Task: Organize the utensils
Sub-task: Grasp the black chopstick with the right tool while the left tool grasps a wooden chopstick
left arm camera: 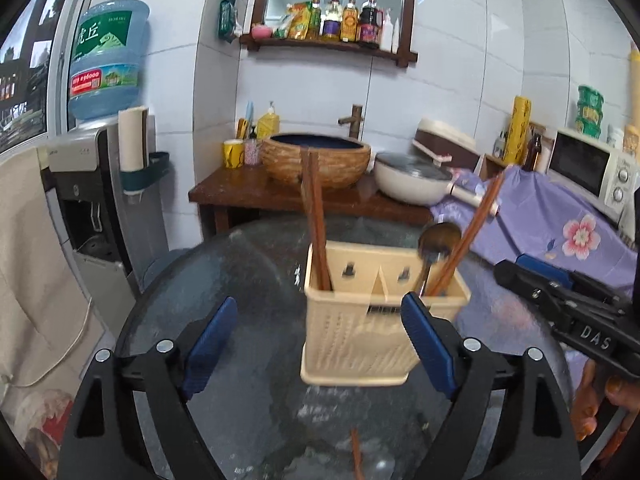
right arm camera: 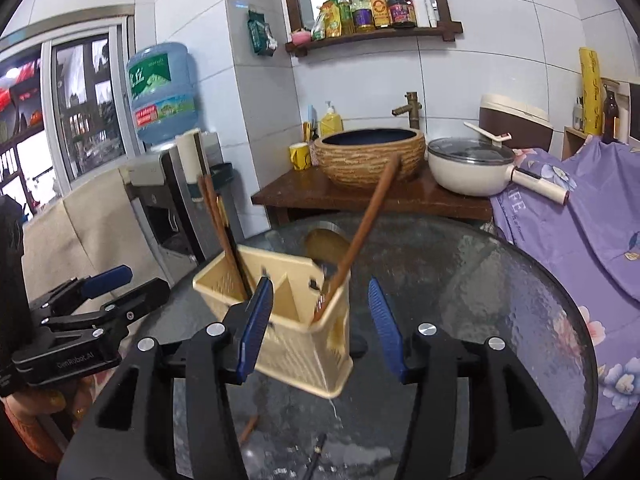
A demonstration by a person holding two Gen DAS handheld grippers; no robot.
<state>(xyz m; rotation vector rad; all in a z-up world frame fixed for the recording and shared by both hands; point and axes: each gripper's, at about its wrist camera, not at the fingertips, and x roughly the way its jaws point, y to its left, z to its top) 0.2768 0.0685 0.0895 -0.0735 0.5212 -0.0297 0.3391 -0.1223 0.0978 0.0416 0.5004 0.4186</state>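
A cream plastic utensil holder (left arm camera: 360,344) (right arm camera: 296,352) stands on the round glass table (left arm camera: 240,264) (right arm camera: 480,280). Brown chopsticks (left arm camera: 314,208) (right arm camera: 218,224) stand in its left compartment. A metal spoon (left arm camera: 438,238) and a leaning chopstick (left arm camera: 476,224) (right arm camera: 368,224) sit in the right one. My left gripper (left arm camera: 320,308) is open just in front of the holder, nothing between its pads. My right gripper (right arm camera: 320,292) is open too, near the holder's right corner, gripping nothing. A loose chopstick (left arm camera: 356,456) (right arm camera: 248,428) lies on the glass below the grippers.
Behind the table is a wooden stand (left arm camera: 248,192) with a woven basin (left arm camera: 316,156) and a white lidded pan (left arm camera: 412,184). A water dispenser (left arm camera: 96,184) stands at the left. A purple flowered cloth (left arm camera: 560,216) and a microwave (left arm camera: 592,168) are at the right.
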